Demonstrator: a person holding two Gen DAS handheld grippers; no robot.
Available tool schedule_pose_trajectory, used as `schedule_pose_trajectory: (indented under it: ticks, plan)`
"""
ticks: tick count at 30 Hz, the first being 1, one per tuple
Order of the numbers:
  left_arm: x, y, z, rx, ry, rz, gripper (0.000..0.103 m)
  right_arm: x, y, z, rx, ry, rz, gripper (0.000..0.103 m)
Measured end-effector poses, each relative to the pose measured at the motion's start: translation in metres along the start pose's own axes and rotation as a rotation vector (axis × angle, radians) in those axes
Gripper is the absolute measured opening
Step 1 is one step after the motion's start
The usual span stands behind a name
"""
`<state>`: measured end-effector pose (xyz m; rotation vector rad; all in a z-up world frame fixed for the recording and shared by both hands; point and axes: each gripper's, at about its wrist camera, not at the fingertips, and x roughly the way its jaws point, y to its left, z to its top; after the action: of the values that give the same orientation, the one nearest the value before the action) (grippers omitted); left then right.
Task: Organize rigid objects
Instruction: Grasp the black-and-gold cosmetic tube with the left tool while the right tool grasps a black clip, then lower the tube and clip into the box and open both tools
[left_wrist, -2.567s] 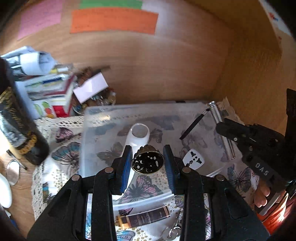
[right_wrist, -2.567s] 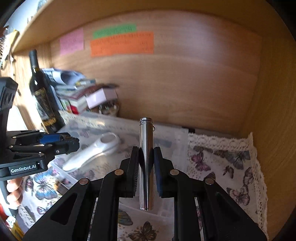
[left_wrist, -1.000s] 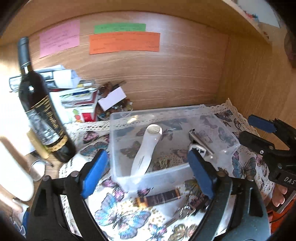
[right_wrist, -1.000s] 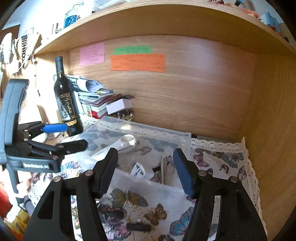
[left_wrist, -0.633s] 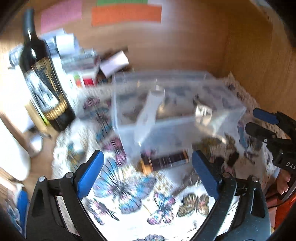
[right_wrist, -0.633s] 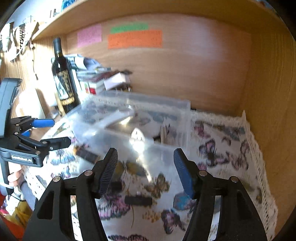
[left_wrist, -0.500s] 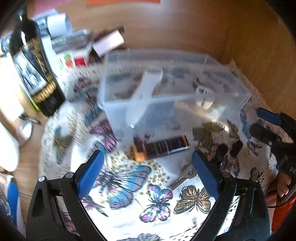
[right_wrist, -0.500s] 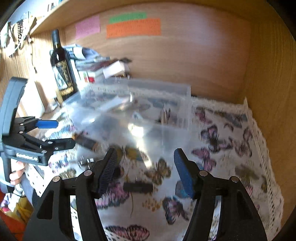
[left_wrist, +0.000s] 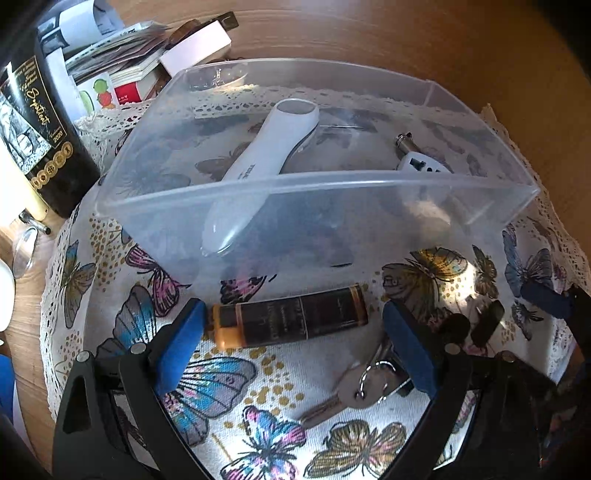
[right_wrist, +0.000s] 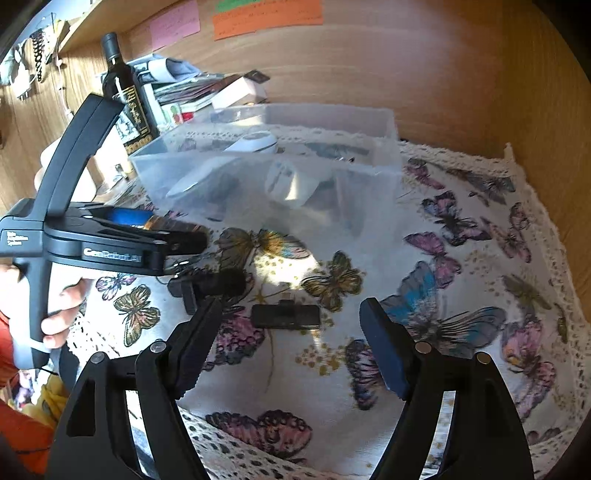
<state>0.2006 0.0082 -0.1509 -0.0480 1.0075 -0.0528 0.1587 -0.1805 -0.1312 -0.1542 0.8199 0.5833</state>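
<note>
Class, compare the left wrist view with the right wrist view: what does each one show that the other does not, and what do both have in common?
Only the left wrist view shows the keys on the cloth.

Only the right wrist view shows the orange note and pink note on the back wall.

Both show the clear plastic box holding the white handheld device, the wine bottle, the dark tube with a gold cap, and the butterfly tablecloth.

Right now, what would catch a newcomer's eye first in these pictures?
The clear plastic bin in the middle of the butterfly tablecloth, with a white handheld device lying inside. Just in front of it, a dark tube with an orange cap lies between the open left gripper's fingers.
</note>
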Motion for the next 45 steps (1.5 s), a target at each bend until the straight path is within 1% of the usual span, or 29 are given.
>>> schedule_pose_trajectory:
  ticks: [1,2,4,5,6,7,8,9,13,20,25,29,36,41,45]
  plan:
    - [0.000,0.000,0.000,0.005,-0.006,0.006,0.094,0.002,0.002,0.000,-0.001,0.004,-0.001,0.075]
    - [0.000,-0.001,-0.001,0.016,-0.019,0.018,0.084,0.006,0.003,-0.001,-0.008,0.012,-0.004,0.074]
    - [-0.001,0.000,-0.002,0.026,-0.030,0.025,0.083,0.010,0.004,-0.002,-0.013,0.021,-0.009,0.074]
    - [-0.001,0.002,-0.003,0.020,-0.033,0.019,0.082,0.013,0.004,-0.003,-0.012,0.031,-0.011,0.068]
    - [-0.002,0.004,-0.004,0.018,-0.037,0.017,0.082,0.016,0.003,-0.003,-0.010,0.040,-0.014,0.058]
    - [-0.004,0.006,-0.006,0.019,-0.039,0.012,0.082,0.018,0.002,-0.003,-0.008,0.049,-0.026,0.054]
    - [-0.006,0.008,-0.007,0.018,-0.041,0.006,0.082,0.017,0.002,-0.003,-0.013,0.040,-0.041,0.046]
    - [-0.008,0.009,-0.008,0.015,-0.045,0.001,0.082,0.016,0.002,-0.003,-0.021,0.038,-0.037,0.041]
    - [-0.021,0.013,-0.012,0.017,-0.082,-0.003,0.082,0.009,-0.001,-0.001,-0.009,0.012,-0.046,0.041]
    - [-0.053,0.023,-0.017,0.001,-0.155,-0.036,0.082,-0.015,-0.003,0.016,0.012,-0.087,-0.064,0.041]
    - [-0.085,0.026,-0.014,-0.001,-0.248,-0.039,0.082,-0.032,-0.002,0.033,0.016,-0.167,-0.075,0.041]
    - [-0.109,0.026,-0.005,0.006,-0.339,-0.039,0.082,-0.041,0.001,0.051,0.013,-0.231,-0.080,0.041]
    - [-0.134,0.027,0.015,0.009,-0.447,-0.043,0.082,-0.053,0.004,0.079,0.014,-0.326,-0.066,0.041]
    - [-0.130,0.030,0.029,0.001,-0.461,-0.030,0.082,-0.052,0.004,0.093,0.007,-0.353,-0.066,0.041]
    - [-0.111,0.031,0.038,-0.006,-0.413,-0.041,0.083,-0.038,0.000,0.096,0.015,-0.327,-0.072,0.041]
